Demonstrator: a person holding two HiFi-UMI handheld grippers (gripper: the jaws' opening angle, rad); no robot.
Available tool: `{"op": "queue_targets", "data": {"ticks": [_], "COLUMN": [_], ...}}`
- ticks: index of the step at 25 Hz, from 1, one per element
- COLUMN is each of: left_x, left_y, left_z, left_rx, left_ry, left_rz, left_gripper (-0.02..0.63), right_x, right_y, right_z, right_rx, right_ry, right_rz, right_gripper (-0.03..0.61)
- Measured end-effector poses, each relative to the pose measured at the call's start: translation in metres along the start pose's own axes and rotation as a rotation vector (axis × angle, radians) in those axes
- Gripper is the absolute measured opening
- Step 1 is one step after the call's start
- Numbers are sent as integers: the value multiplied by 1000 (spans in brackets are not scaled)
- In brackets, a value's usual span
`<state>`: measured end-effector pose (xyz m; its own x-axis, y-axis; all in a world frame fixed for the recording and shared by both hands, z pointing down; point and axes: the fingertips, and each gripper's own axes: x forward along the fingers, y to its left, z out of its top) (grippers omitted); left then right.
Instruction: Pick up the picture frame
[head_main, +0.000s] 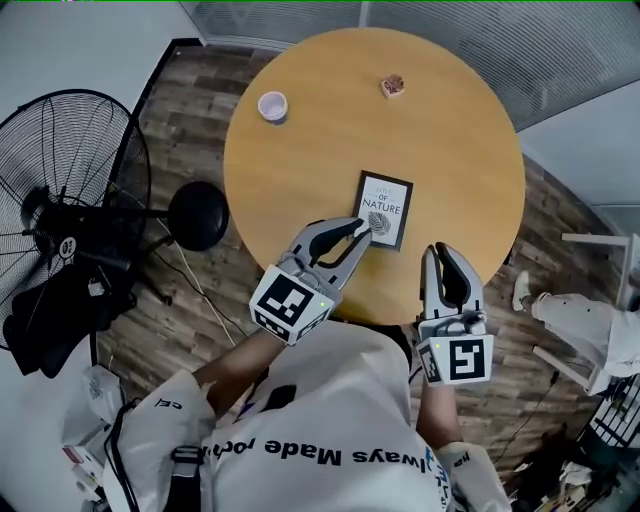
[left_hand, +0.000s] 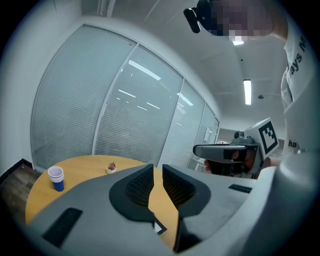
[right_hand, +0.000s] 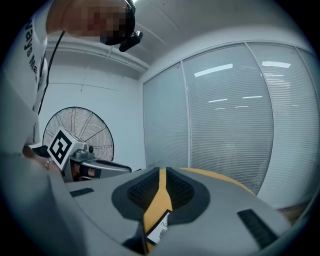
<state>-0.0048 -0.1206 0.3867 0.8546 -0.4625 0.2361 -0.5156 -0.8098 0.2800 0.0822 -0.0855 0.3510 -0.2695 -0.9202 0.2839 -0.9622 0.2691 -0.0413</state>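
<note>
The frame (head_main: 383, 209) lies flat on the round table (head_main: 300, 150), near the edge that is closest to the person, and nothing has lifted it yet. The left gripper (head_main: 358, 232) points at the lower left corner of the frame, with its tips just beside or above that corner; I cannot tell if they touch it. Its jaws are nearly together, with only a thin slit between them, and they hold nothing. The right gripper (head_main: 446, 252) is near the right side of the frame, above the table edge, apart from the frame. Its jaws are also almost closed and empty. So the task seems to be at its beginning: both grippers are brought near, but no grip is made. What is left, I think, is to open the jaws, take the frame by its edge and raise it. A cup (head_main: 272, 105) stands far from it.
</note>
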Motion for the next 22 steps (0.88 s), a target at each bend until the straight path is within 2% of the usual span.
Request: {"op": "queue_targets", "data": {"ticks": [5,7,8,22], "left_x": [13,18,21,53], "left_y": [11,15,17,51], "left_z": [-24,-35,-41,-128], "left_rx": [-10,-19,-26,-69], "left_ry": [42,63,72,221], "left_rz": [21,27,30,85], "left_gripper": [36,115,123,121], "right_x": [10,14,16,45], "right_y": [-5,-8,-9,-34], "right_z": [-27,-40,-46,-129], "right_rx": [5,11,16,50], "right_ry": [54,78,87,209], "right_rz": [11,14,12,-24], "right_gripper": [58,78,81,87]}}
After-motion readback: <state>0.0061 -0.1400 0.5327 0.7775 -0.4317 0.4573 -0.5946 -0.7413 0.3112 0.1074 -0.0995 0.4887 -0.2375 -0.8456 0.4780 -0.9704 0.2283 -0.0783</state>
